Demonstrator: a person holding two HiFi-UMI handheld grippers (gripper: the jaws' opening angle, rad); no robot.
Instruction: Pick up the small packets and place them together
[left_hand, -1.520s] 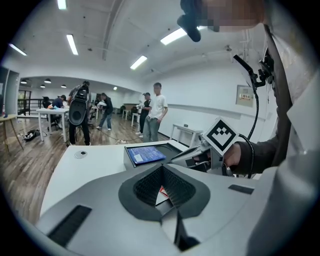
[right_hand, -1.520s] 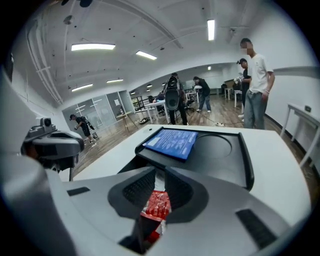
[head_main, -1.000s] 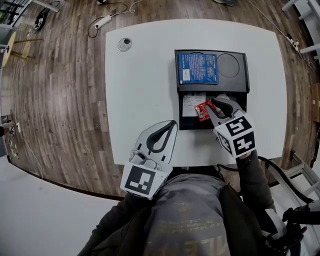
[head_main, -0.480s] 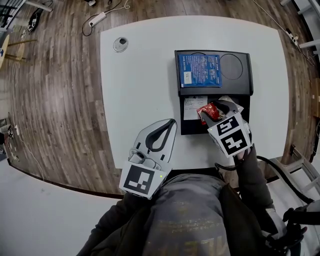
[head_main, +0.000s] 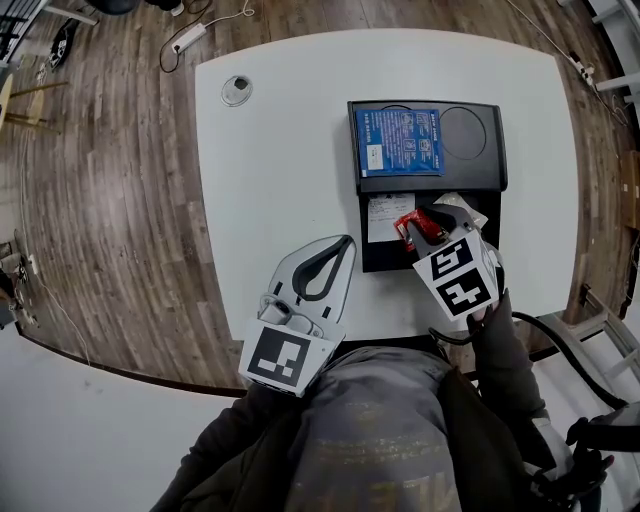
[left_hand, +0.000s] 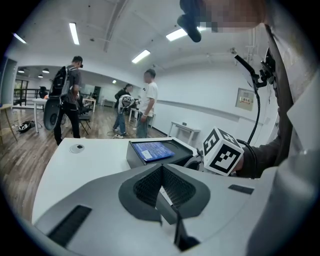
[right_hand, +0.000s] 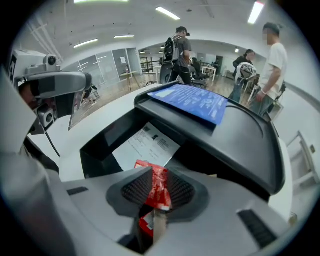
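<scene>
Small red foil packet (right_hand: 157, 187): likely light, limp and slippery; best pinched mid-body. Location: in right gripper (head_main: 427, 219), jaws closing on it, over black plastic tray (head_main: 472, 172). Left gripper (head_main: 343, 247): jaws together, empty.

left gripper (head_main: 344, 246) sits low in the middle of the head view, jaws together and empty. right gripper (head_main: 425, 222), middle right, is closing its jaws on a red packet (head_main: 405, 228).

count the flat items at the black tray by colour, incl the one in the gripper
blue packet, on the tray top: 1
white printed sheet, in the lower compartment: 1
red packet, between the right gripper's closing jaws: 1
total: 3
</scene>
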